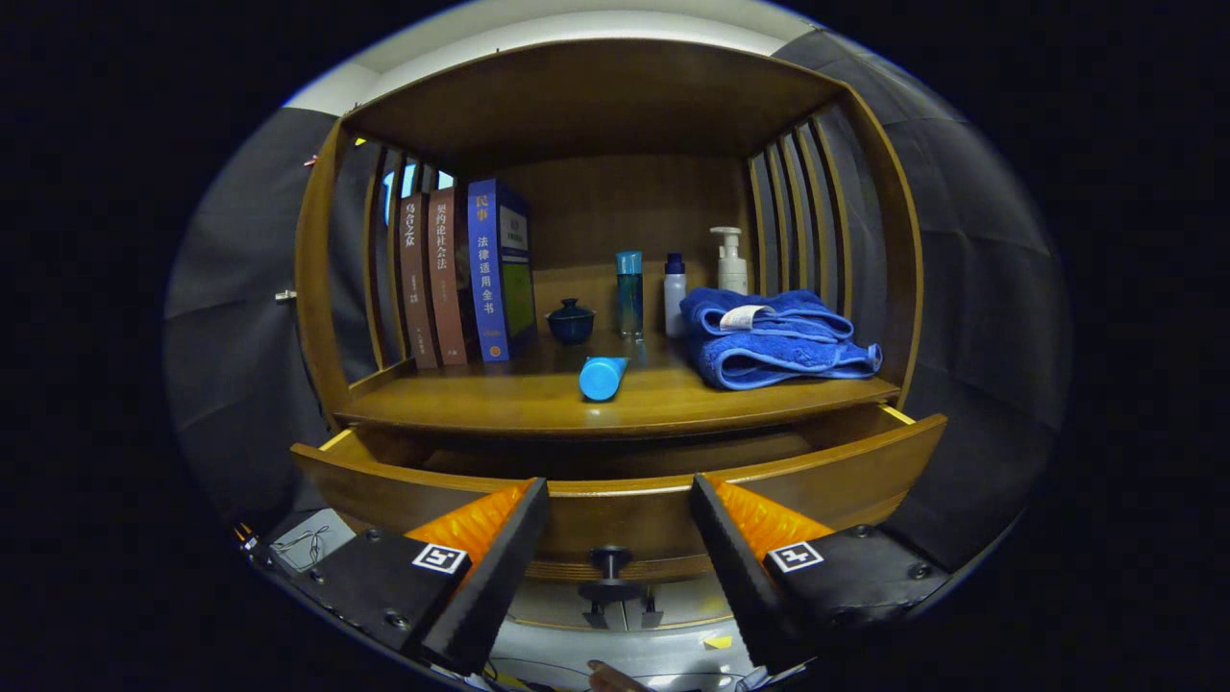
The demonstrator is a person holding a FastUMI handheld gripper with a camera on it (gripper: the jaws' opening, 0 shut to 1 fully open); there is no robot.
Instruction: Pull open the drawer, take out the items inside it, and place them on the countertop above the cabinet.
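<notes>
Gripper (620, 538) spread wide, two fingers (500, 548) apart with nothing between the pads, held just in front of the drawer (615, 500). Drawer pulled partly out of the wooden cabinet (596, 96), front panel crossing the gap between the fingers. One dark round knob (611, 557) at the middle of that panel, between the fingers and low, touched by neither. Inside of the drawer hidden behind the front panel (contents cannot be told from this angle).

On the countertop (538, 399) above the drawer, counted:
- Three books (452, 279) standing upright side by side against the slatted side wall, two with reddish-brown spines and one blue.
- One small dark blue lidded cup (571, 321) just beside the blue book.
- One tall teal bottle (629, 293) standing near the back.
- One small white bottle with a dark cap (676, 293) close beside the teal one.
- One white pump bottle (731, 261) behind the towel.
- One blue towel (774, 336), folded, with a white tag on top, at the far side from the books.
- One light blue cylindrical bottle (602, 377) lying on its side near the front edge, round end facing the gripper, well apart from the standing bottles.

Below the knob, a fingertip of a hand (615, 679) just visible.
</notes>
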